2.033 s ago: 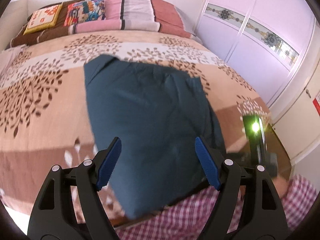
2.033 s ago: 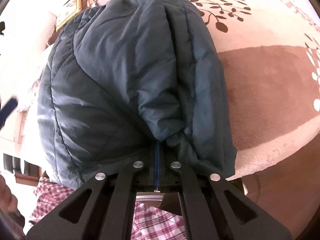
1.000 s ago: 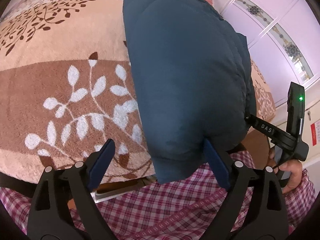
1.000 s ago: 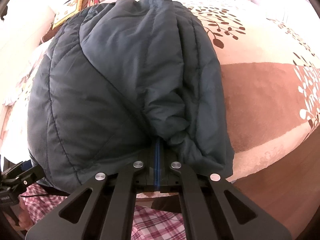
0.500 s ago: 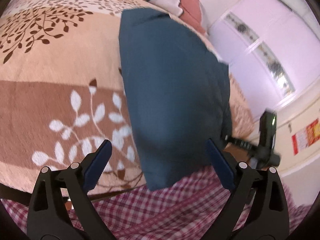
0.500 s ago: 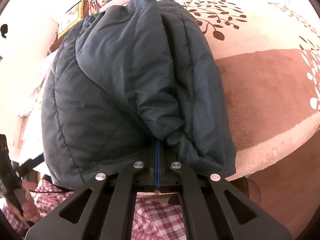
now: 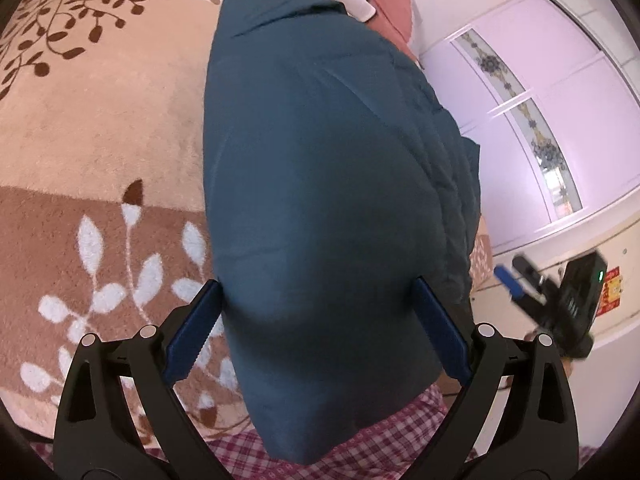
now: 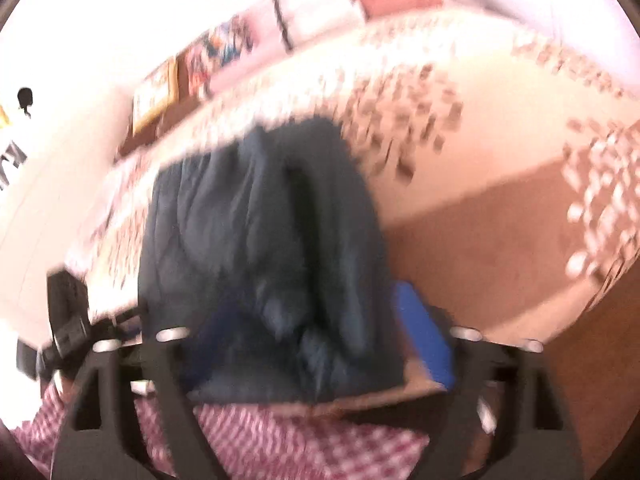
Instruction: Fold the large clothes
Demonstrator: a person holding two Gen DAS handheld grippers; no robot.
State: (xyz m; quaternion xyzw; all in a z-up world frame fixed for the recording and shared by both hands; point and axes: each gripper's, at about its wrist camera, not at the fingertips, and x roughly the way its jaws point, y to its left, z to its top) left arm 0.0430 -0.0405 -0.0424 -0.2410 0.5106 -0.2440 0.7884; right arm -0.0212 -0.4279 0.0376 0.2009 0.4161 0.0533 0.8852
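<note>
We see the folded dark blue jacket (image 7: 320, 184) lying on the bed (image 7: 100, 120), its near end hanging over the bed's near edge against a red checked garment (image 7: 384, 444) worn by the person. The left gripper (image 7: 316, 332) has its blue pads spread wide on either side of the jacket's near end, not pinching it. In the blurred right wrist view, the right gripper (image 8: 316, 344) is opening its jaws, with the jacket's bunched edge (image 8: 280, 312) between them but not pressed. The patterned pillows (image 8: 208, 52) sit at the bed's far edge.
</note>
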